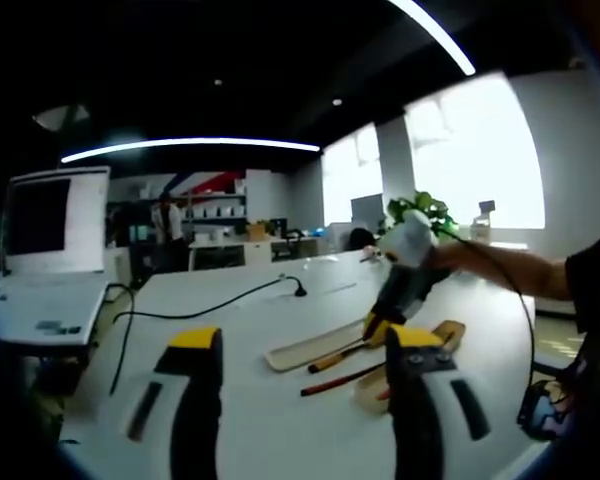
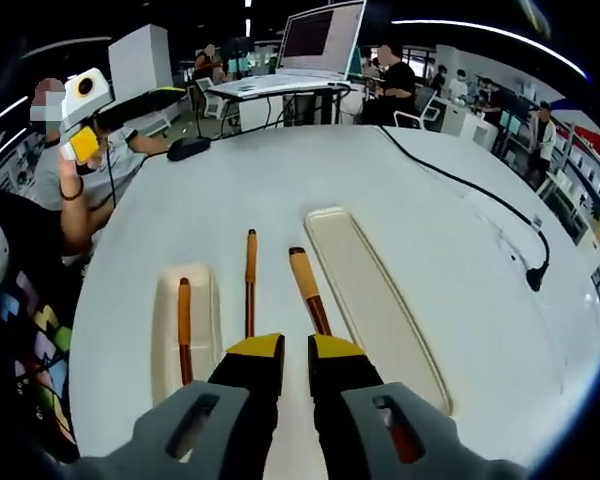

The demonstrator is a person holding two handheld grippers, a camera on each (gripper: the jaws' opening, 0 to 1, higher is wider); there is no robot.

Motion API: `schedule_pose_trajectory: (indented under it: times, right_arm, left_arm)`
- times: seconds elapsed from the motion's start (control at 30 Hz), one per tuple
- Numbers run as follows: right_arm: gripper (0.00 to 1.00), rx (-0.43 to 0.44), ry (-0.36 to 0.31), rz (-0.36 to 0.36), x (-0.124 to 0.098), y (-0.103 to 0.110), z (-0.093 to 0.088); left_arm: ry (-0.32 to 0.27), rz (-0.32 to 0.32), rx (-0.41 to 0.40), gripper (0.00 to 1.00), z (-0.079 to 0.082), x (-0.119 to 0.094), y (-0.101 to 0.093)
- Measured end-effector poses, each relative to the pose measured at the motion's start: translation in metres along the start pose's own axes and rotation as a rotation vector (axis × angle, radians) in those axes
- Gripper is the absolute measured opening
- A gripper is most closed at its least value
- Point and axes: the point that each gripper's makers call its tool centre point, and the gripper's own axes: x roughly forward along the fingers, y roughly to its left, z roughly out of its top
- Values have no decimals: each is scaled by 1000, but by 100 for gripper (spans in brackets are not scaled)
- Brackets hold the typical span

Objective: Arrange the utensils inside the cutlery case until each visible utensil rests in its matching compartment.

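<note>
**Inspector:** Right gripper (image 2: pixel 295 348) status?

**Assessor:** It sits low over the white table (image 2: pixel 460 200), jaws drawn close with a narrow gap. Whether they pinch anything cannot be told: the near end of the brown-handled utensil (image 2: pixel 306 285) disappears under the right-hand jaw tip.

**Inspector:** Where does that utensil lie from the tool?

**Assessor:** In the right gripper view it is at 12 o'clock, touching or just under the jaw tips. Its long axis runs from about 11 to 5 o'clock. The thick handle points away from the gripper and the thin shank points toward it.

**Inspector:** Its neighbours?

**Assessor:** A second loose utensil (image 2: pixel 250 280) lies just beside it at 11 o'clock, nearly straight along 12 to 6. A third utensil (image 2: pixel 183 325) already rests inside the short tray (image 2: pixel 208 300) at 10 o'clock. The long tray (image 2: pixel 380 300) lies at 1 o'clock, roughly parallel to the brown-handled piece and holding nothing.

**Inspector:** Left gripper (image 1: pixel 305 340)?

**Assessor:** Its jaws are spread wide with nothing between them, and it is held well apart from the utensils. The right gripper is plainly nearer.

**Inspector:** Judgement?

**Assessor:** The coming move likely needs a short sideways carry toward 1 o'clock with little rotation.
</note>
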Motion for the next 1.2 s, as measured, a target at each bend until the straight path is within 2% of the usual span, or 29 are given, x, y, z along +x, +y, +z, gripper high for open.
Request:
schedule_pose_trajectory:
  times: [0.3,0.47,0.73,1.2]
  right_arm:
    - [10,-26,35,54,15,18,4]
    - [10,-47,50,53,18,21,8]
    - [10,-61,83,81,26,30,3]
    - [10,-82,136,68,31,27,-5]
  left_arm:
    - [-5,-1,-3,69,2,-1,0]
    - [0,2,0,69,0,-1,1]
    - [-8,5,-8,69,3,-3,5]
    - [4,4,-7,68,-1,0,7]
